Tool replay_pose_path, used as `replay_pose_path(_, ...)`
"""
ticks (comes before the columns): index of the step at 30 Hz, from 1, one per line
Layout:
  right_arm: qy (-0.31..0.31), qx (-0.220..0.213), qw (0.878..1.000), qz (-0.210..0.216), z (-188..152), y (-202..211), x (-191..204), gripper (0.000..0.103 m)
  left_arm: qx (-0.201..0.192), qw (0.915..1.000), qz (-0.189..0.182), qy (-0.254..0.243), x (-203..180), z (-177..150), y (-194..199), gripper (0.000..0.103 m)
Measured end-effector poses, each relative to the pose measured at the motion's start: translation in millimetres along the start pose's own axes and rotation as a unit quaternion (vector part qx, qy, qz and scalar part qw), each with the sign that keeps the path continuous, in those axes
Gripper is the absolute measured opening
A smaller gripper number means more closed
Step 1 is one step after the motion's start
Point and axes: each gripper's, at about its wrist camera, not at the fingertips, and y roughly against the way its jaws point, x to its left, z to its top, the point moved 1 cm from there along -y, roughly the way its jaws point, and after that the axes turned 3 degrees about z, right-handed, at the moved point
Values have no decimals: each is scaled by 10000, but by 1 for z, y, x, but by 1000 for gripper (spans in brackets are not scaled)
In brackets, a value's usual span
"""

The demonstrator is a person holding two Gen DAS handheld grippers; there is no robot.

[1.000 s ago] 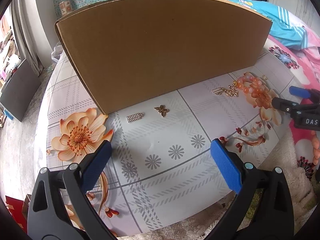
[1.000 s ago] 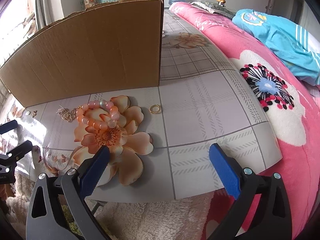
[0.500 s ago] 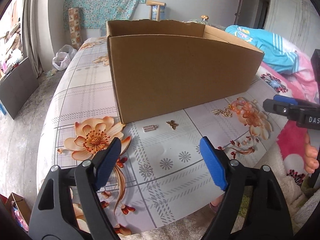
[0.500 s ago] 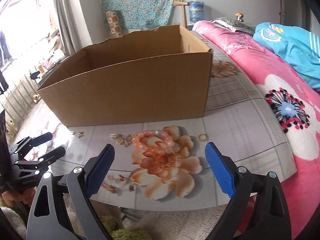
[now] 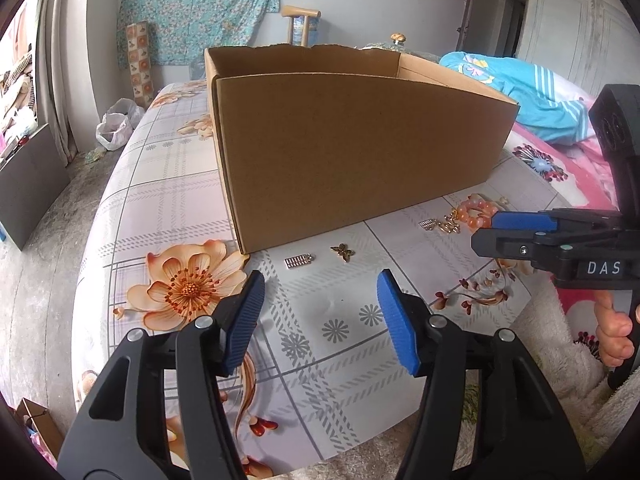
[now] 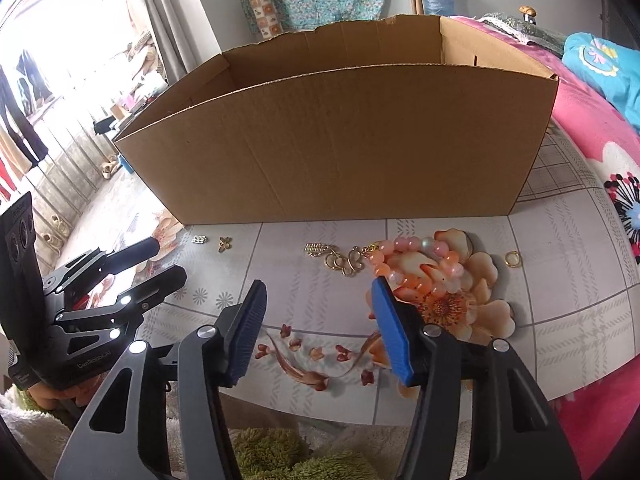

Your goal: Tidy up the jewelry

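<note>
Small jewelry lies on the floral tablecloth in front of an open cardboard box (image 5: 352, 152) (image 6: 344, 144): a silver bar charm (image 5: 298, 260) (image 6: 199, 239), a gold butterfly charm (image 5: 343, 252) (image 6: 225, 243), a gold chain piece (image 6: 344, 260) (image 5: 444, 225), a pink bead bracelet (image 6: 416, 260) (image 5: 474, 214) and a gold ring (image 6: 512, 258). My left gripper (image 5: 320, 320) is open and empty, above the table's near edge, short of the two charms. My right gripper (image 6: 316, 328) is open and empty, near the bracelet; it also shows in the left wrist view (image 5: 516, 228).
The table (image 5: 168, 200) ends close under both grippers, with a fluffy rug below (image 6: 280, 452). A pink bed with a blue garment (image 5: 532, 92) lies to the right. A chair (image 5: 300, 26) and a bag (image 5: 116, 122) stand beyond the table.
Both grippers pulled back and rose, so the box's open top now shows. Their jaws narrowed somewhat but remain open. The jewelry has not moved.
</note>
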Motion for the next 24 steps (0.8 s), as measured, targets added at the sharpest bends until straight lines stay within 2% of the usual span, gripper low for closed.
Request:
replay_pose_path(7, -58, 112, 9998, 178, 9, -9, 2, 35, -43, 9999, 74, -125, 0, 4, -6, 56)
replay_pose_path(15, -218, 374, 9972, 614, 13, -36, 2, 32, 11, 9999, 94, -73, 2, 2, -10, 56)
replay_pose_path(17, -297, 305, 9968, 675, 16, -38, -4, 31, 39, 9999, 104, -44, 1, 0, -10, 56)
replay_pose_path(20, -294, 196, 9988, 353, 21, -38, -14, 31, 58, 9999, 92, -24, 0, -2, -11, 56)
replay_pose_path(24, -495, 129, 9985, 189, 24, -33, -29, 31, 35, 9999, 122, -38, -2, -2, -10, 56)
